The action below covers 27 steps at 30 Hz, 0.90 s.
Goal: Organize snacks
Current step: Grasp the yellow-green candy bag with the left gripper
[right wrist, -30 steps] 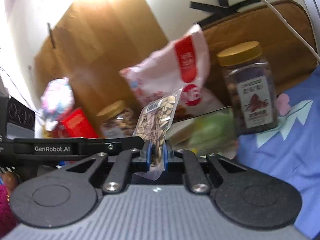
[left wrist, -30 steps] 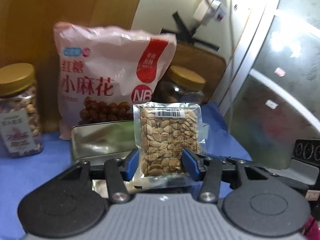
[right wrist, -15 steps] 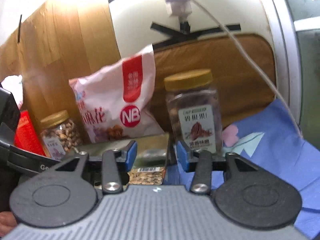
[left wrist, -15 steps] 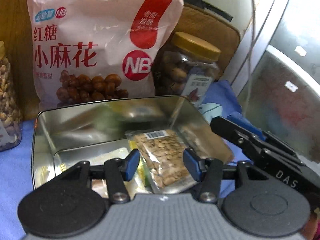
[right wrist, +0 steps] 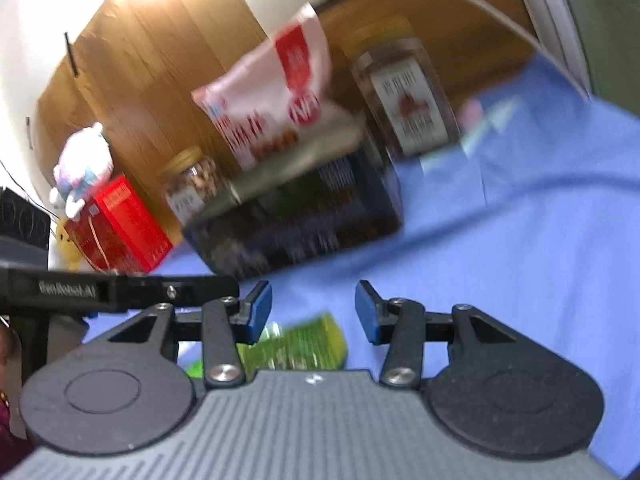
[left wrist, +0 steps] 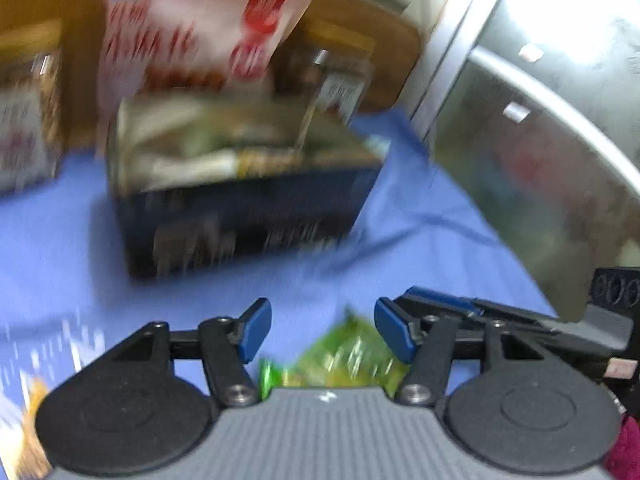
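Observation:
Both views are motion-blurred. A dark metal tin [left wrist: 248, 208] with a shiny inside stands on the blue cloth, snack packets lying in it. My left gripper [left wrist: 322, 330] is back from the tin, its jaws opening, with nothing pressed between the pads. A green snack packet [left wrist: 344, 364] lies on the cloth just below and between them. My right gripper [right wrist: 312, 312] is open above a green packet [right wrist: 296, 348], which lies under its left finger. The tin [right wrist: 300, 220] is farther off in the right wrist view.
A pink snack bag [left wrist: 200, 28] leans behind the tin, with a nut jar [left wrist: 344, 80] to its right and another jar [left wrist: 28, 108] at the left. A red box [right wrist: 120, 228] and a plush toy [right wrist: 80, 168] stand far left. The other gripper [left wrist: 520, 320] shows at right.
Both grippers let go of their seed packets over the tin, then pulled back and down. They now hang open over green packets on the blue cloth.

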Each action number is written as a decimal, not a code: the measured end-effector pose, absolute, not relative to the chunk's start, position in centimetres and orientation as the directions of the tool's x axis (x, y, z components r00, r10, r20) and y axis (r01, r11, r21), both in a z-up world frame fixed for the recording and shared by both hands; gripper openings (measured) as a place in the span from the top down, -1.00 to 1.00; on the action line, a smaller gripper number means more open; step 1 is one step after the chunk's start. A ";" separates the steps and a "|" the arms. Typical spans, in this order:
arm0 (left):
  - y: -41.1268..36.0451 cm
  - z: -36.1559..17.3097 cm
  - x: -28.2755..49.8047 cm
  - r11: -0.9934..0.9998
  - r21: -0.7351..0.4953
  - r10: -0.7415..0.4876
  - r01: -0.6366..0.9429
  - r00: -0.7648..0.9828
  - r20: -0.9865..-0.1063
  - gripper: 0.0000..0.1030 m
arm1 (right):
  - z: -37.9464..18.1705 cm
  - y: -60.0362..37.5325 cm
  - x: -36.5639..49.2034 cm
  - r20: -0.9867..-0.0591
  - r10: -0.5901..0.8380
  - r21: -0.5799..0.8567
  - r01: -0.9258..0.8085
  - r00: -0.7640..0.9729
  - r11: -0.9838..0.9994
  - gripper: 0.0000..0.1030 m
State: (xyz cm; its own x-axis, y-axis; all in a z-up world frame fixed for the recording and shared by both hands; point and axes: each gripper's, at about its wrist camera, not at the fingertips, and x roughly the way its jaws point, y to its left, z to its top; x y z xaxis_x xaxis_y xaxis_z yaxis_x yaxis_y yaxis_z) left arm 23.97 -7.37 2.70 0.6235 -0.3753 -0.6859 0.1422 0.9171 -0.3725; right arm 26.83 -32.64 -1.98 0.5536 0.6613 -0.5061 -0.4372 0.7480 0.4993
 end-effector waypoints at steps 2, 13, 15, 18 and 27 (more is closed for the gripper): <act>-7.2 1.6 23.8 0.907 -0.408 -0.385 0.100 0.587 -0.712 -0.10 | -2.6 -32.3 26.9 -0.538 0.669 0.523 -0.420 0.512 0.742 0.03; -13.9 2.1 20.3 0.942 -0.262 -0.337 0.212 0.595 -0.730 0.07 | -2.7 -35.9 22.8 -0.535 0.683 0.561 -0.394 0.497 0.728 0.15; -15.6 2.0 20.0 0.933 -0.255 -0.358 0.254 0.584 -0.728 0.06 | -2.8 -37.8 21.7 -0.525 0.674 0.579 -0.363 0.519 0.730 0.15; -18.4 1.7 19.4 0.909 -0.260 -0.405 0.325 0.552 -0.729 0.05 | -2.6 -40.7 20.0 -0.513 0.655 0.597 -0.319 0.554 0.736 0.13; -21.1 1.7 18.3 0.871 -0.302 -0.474 0.387 0.501 -0.724 -0.02 | -1.7 -47.6 16.5 -0.449 0.625 0.681 -0.208 0.638 0.702 0.12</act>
